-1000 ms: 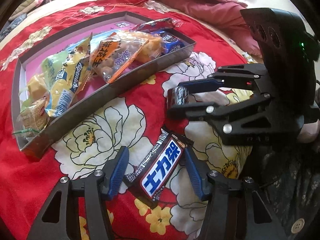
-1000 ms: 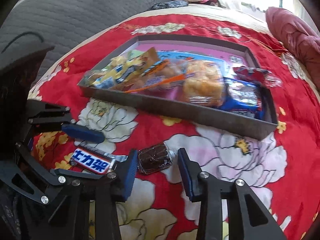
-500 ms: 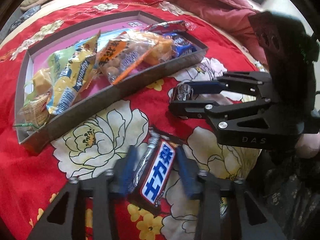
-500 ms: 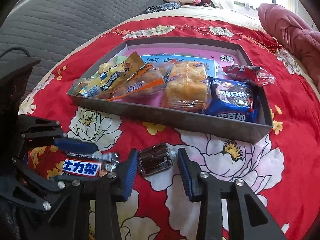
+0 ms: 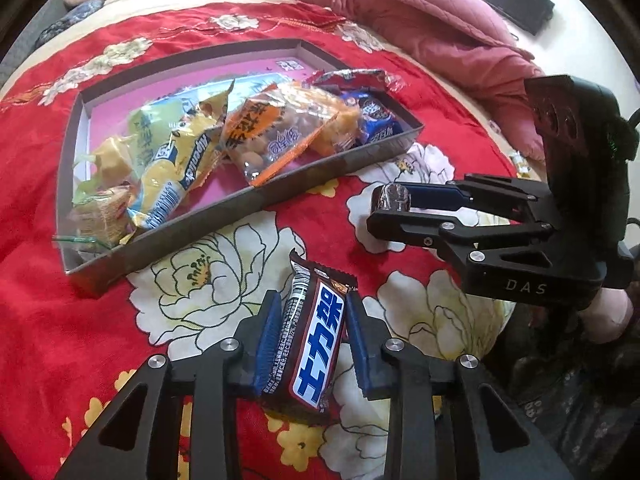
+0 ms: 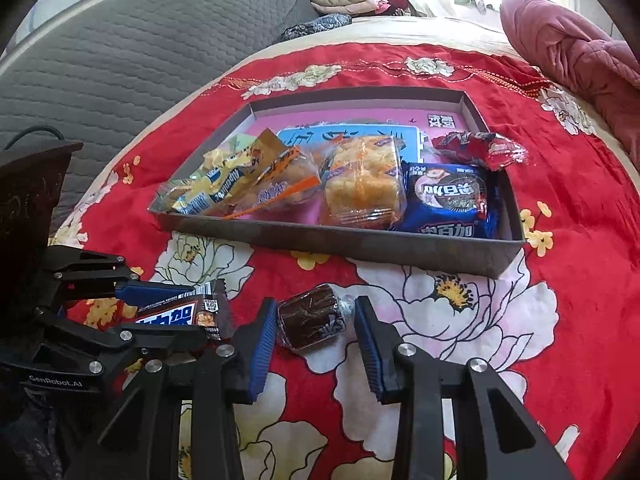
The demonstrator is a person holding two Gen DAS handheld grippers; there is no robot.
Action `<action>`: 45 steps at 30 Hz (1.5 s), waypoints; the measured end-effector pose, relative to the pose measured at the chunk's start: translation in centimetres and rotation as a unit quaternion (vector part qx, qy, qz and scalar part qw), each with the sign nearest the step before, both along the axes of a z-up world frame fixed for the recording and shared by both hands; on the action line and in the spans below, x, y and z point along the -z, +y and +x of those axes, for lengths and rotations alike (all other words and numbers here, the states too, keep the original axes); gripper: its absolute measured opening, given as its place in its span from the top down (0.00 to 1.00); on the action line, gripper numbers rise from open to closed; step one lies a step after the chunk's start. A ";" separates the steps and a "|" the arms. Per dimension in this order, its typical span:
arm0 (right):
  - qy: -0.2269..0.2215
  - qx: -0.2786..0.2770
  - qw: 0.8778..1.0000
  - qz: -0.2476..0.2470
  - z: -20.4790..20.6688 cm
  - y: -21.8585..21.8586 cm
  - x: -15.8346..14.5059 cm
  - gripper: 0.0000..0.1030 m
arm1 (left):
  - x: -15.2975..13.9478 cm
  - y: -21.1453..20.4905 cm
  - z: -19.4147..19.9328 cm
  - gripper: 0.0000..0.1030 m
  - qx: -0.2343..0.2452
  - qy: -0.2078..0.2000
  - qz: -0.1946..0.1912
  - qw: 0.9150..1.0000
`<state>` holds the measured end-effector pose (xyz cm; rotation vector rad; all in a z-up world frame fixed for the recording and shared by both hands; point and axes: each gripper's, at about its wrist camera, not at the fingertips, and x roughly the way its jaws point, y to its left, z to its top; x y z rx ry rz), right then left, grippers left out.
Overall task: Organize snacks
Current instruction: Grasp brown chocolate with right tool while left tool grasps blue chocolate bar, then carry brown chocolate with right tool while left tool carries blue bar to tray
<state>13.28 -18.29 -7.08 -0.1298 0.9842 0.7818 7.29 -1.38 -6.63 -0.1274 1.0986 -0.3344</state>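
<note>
Ahead of both fingertip pairs, shallow snack tray [image 6: 420, 250], already crowded. Between pinching left gripper [image 5: 310, 334] pads, tilted Snickers bar [image 5: 316, 344]; could swivel or slip out. Between right gripper [image 6: 316, 330] pads, small brown wrapped cake [image 6: 310, 318], seemingly only loosely gripped; may drop short of tray.

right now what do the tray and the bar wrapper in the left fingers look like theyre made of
Tray: looks like grey cardboard, matte, with thin folded walls and a printed pink floor; probably a box lid.
Bar wrapper: glossy plastic film, judging by its sheen, printed lettering and crimped, serrated end, held between the left gripper's fingers.
</note>
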 end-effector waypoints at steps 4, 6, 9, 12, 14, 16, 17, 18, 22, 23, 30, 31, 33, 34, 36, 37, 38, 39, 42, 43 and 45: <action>-0.004 0.004 1.000 0.006 -0.1 -0.3 -0.4 0.62 | -0.8 0.0 -0.2 0.67 -0.004 -0.013 0.004 1.000; -0.005 0.006 1.000 0.009 -0.1 -0.4 -0.6 0.62 | -1.0 0.0 -0.2 0.67 -0.008 -0.015 0.006 1.000; -0.006 0.009 1.000 0.015 0.0 -0.6 -1.0 0.62 | -1.3 0.1 -0.3 0.67 -0.014 -0.015 0.008 1.000; -0.009 0.012 1.000 0.015 -0.1 -0.7 -1.2 0.62 | -1.5 0.3 -0.3 0.67 -0.019 -0.019 0.011 1.000; -0.011 0.014 1.000 0.018 -0.1 -0.8 -1.5 0.62 | -1.8 0.4 -0.3 0.67 -0.023 -0.022 0.011 0.999; -0.014 0.014 1.000 0.020 -0.2 -0.8 -1.9 0.62 | -2.0 0.5 -0.3 0.67 -0.027 -0.025 0.009 0.999; -0.016 0.015 1.000 0.021 -0.2 -0.8 -2.0 0.62 | -2.1 0.5 -0.3 0.68 -0.028 -0.027 0.010 0.999; -0.016 0.015 1.000 0.022 -0.2 -0.8 -2.1 0.62 | -2.2 0.6 -0.3 0.68 -0.030 -0.029 0.009 0.999; -0.022 0.017 0.999 0.028 -0.3 -0.9 -2.6 0.62 | -2.7 0.9 -0.4 0.71 -0.040 -0.037 0.007 0.998; -0.023 0.018 0.999 0.029 -0.3 -0.9 -2.7 0.62 | -2.7 1.0 -0.4 0.71 -0.041 -0.037 0.006 0.998; -0.022 0.023 0.999 0.036 -0.1 -1.2 -2.9 0.62 | -2.3 1.2 -0.3 0.72 -0.046 -0.025 -0.002 0.999; -0.024 0.025 0.999 0.038 0.0 -1.3 -3.0 0.62 | -2.4 1.3 -0.3 0.72 -0.048 -0.027 -0.002 0.998; -0.025 0.026 0.998 0.042 0.0 -1.4 -3.2 0.62 | -2.8 1.5 -0.4 0.72 -0.052 -0.034 -0.007 0.998; -0.027 0.027 0.998 0.045 0.0 -1.5 -3.3 0.62 | -2.9 1.6 -0.3 0.72 -0.054 -0.036 -0.009 0.998; -0.030 0.030 0.998 0.051 0.0 -1.7 -3.7 0.62 | -3.5 1.8 -0.3 0.72 -0.060 -0.042 -0.012 0.997; -0.031 0.031 0.998 0.053 0.1 -1.7 -3.8 0.62 | -3.8 2.0 -0.3 0.72 -0.064 -0.047 -0.016 0.997; -0.033 0.033 0.997 0.057 0.2 -1.8 -4.0 0.62 | -4.2 2.3 -0.2 0.72 -0.068 -0.051 -0.019 0.996; -0.034 0.035 0.997 0.060 0.2 -1.9 -4.2 0.62 | -4.6 2.4 -0.2 0.72 -0.071 -0.055 -0.022 0.996; -0.038 0.042 0.996 0.070 0.7 -2.2 -4.8 0.62 | -5.5 3.0 0.1 0.72 -0.084 -0.067 -0.028 0.994; -0.041 0.046 0.995 0.072 0.9 -2.3 -5.0 0.62 | -5.8 3.3 0.2 0.72 -0.090 -0.072 -0.030 0.993; -0.042 0.051 0.995 0.076 1.2 -2.5 -5.2 0.62 | -6.2 3.6 0.6 0.72 -0.098 -0.077 -0.027 0.992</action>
